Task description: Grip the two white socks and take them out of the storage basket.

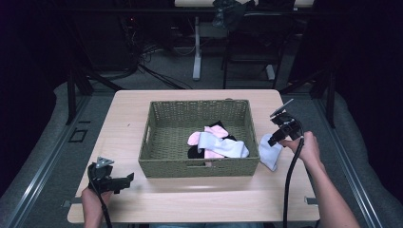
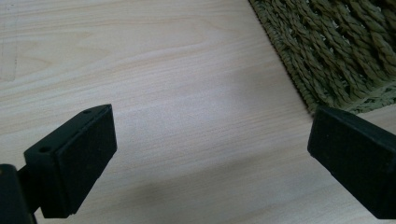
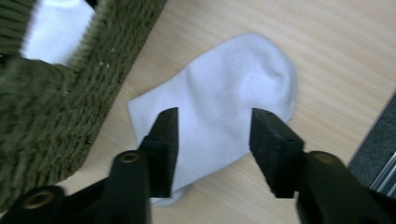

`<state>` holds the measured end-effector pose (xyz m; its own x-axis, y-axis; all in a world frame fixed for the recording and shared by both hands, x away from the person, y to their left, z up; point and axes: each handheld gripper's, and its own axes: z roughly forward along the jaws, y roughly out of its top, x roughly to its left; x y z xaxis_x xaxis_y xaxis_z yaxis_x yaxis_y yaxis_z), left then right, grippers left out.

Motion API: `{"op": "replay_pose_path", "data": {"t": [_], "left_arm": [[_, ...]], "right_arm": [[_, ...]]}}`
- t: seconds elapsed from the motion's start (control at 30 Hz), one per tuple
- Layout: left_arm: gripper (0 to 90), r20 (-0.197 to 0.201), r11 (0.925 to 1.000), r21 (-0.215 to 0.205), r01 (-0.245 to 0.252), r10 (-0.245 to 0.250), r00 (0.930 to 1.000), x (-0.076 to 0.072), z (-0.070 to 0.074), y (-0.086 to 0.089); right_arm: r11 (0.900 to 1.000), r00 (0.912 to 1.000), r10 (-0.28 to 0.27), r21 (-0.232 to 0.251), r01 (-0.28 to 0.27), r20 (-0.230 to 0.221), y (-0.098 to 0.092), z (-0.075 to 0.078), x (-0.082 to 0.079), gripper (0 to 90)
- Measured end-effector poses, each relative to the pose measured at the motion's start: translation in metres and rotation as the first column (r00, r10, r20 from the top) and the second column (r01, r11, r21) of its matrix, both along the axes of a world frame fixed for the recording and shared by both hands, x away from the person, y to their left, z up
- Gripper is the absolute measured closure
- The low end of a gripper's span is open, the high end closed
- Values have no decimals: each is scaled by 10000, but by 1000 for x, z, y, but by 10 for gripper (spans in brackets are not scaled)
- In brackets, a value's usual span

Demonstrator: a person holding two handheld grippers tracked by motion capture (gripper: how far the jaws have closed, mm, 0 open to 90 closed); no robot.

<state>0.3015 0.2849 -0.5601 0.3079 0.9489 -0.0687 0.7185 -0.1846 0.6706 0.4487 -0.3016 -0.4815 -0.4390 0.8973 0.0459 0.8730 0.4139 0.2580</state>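
Note:
A white sock (image 1: 271, 151) (image 3: 219, 107) lies flat on the wooden table just right of a woven green basket (image 1: 161, 124) (image 3: 51, 107). My right gripper (image 1: 274, 139) (image 3: 214, 140) hovers over the sock, jaws apart, nothing pressed between the pads. Inside the basket lie pink (image 1: 211, 134), white (image 1: 222, 145) and black socks in a loose heap. My left gripper (image 1: 127, 179) (image 2: 210, 154) rests near the table's front left corner, jaws spread wide over bare wood, beside the basket's corner (image 2: 336, 51).
The table's right edge (image 3: 373, 140) runs close to the white sock, with grey floor beyond. Behind the table stand a desk leg (image 1: 196, 47), cables and dark stands. Bare wood lies between the basket and the front edge.

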Motion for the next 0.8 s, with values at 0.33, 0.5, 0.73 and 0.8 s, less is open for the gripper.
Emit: {"op": "replay_pose_path", "data": {"t": [0.33,0.5,0.73,0.8], "left_arm": [[14,-25,10000,21,52,-52,10000,0,0,0],[14,14,10000,-10,24,-24,10000,0,0,0],[14,14,10000,8,61,-61,10000,0,0,0],[14,32,10000,-5,45,-45,10000,0,0,0]], "right_arm": [[9974,9918,640,262,-673,1108,21,56,-13,182],[9897,9782,1243,497,-1342,1666,44,75,-15,137],[9730,9562,2166,361,-2278,1971,84,91,-12,118],[9696,9524,2311,339,-2424,1991,93,89,-10,115]]}}
